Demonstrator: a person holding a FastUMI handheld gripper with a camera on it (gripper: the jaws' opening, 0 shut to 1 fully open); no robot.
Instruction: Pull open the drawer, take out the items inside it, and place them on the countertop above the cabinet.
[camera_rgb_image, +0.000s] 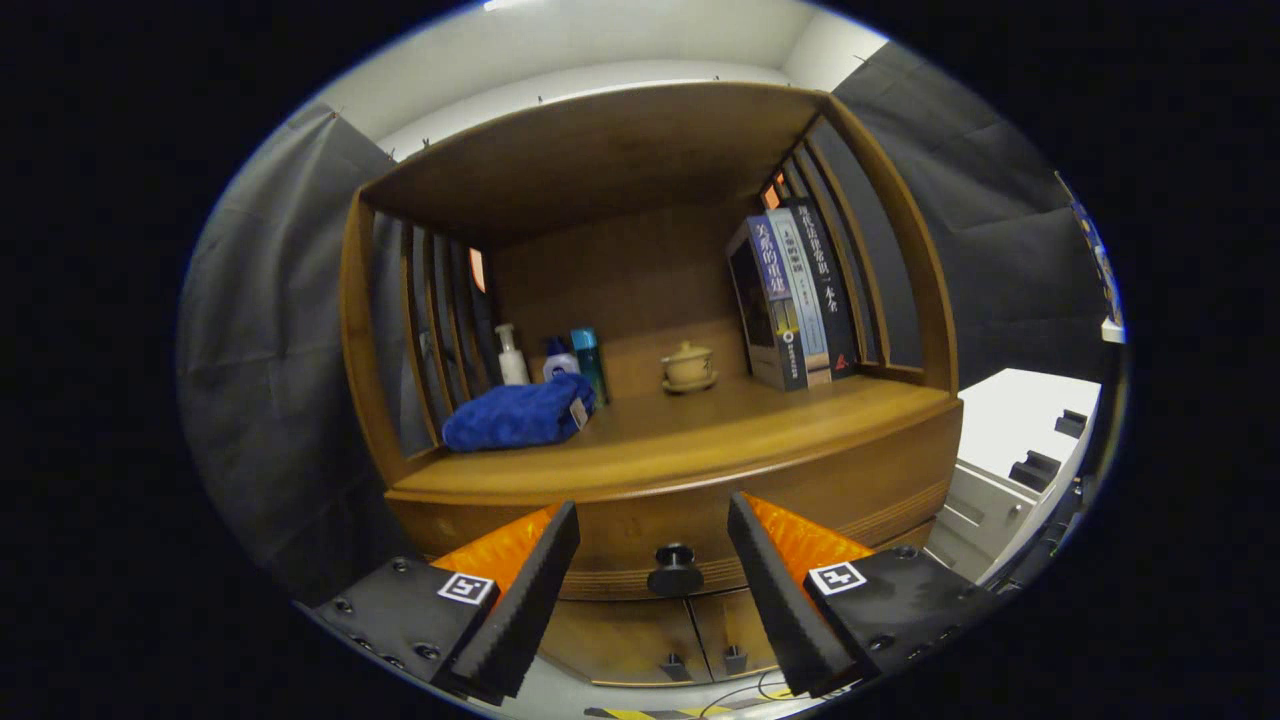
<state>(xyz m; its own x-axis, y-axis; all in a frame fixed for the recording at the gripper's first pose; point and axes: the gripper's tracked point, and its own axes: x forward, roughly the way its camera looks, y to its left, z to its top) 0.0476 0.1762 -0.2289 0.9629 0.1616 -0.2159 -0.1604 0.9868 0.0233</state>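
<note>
Jaws of the gripper (652, 560) spread wide, gripping nothing, with the dark round knob (674, 568) of the shut drawer (690, 510) centred between them, just ahead, under the surface (640, 455).

- Cabinet (640, 470): brown wood, smooth, satin sheen on the countertop (700, 425).
- Drawer (620, 535): same wood, grooved lower edge; knob (674, 568) dark, glossy.
- Towel (518, 413), 10 o'clock from the knob: blue cloth, fluffy, matt.
- Bottles (512, 355): smooth plastic.
- Lidded cup (688, 366): glazed ceramic.
- Books (790, 300), 1 o'clock: glossy paper covers.
- Gripper (654, 535), jaws spread either side of the knob: ridged, matt fingers (530, 590).
</note>
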